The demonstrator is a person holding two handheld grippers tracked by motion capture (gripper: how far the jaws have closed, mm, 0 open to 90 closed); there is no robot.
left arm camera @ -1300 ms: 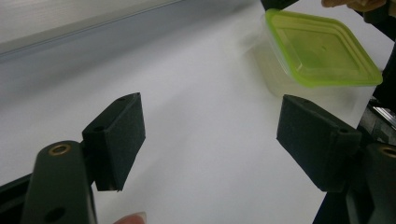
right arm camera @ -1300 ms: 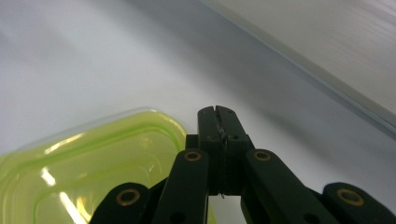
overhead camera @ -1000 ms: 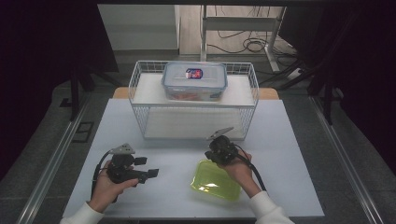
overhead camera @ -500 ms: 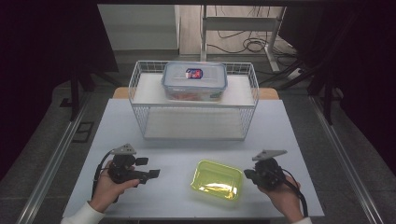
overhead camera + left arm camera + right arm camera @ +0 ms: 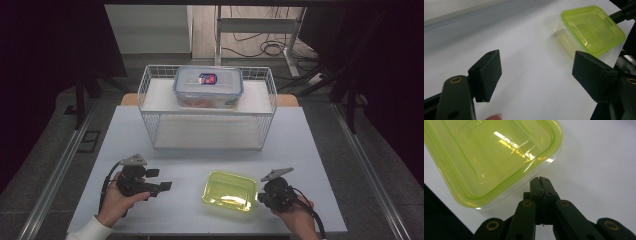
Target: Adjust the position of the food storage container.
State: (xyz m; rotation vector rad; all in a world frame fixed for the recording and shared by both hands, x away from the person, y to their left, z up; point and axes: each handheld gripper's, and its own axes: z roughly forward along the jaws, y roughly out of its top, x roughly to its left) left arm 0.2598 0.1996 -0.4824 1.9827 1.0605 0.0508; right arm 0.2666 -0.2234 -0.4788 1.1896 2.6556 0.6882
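Looking down from the high view, I see the yellow-green lidded container [image 5: 230, 191] lying flat on the white table [image 5: 200, 160], near the front edge and a little right of centre. My right gripper [image 5: 262, 195] sits just beside its right side, and in the right gripper view its jaws are pressed together with nothing between them, their tips right at the container's [image 5: 491, 157] clear lower wall below the green lid; I cannot tell whether they touch it. My left gripper [image 5: 162, 186] rests well apart from the container, over on the left side of the table, pointing toward it. In the left gripper view its jaws stand wide with only bare table between the pads [image 5: 487, 75], and the container [image 5: 591, 28] shows farther off at the upper right. At the back of the table stands a white wire basket rack [image 5: 150, 87], and on its top shelf sits a clear lidded food box [image 5: 208, 86] with a blue rim and a small label on the lid.
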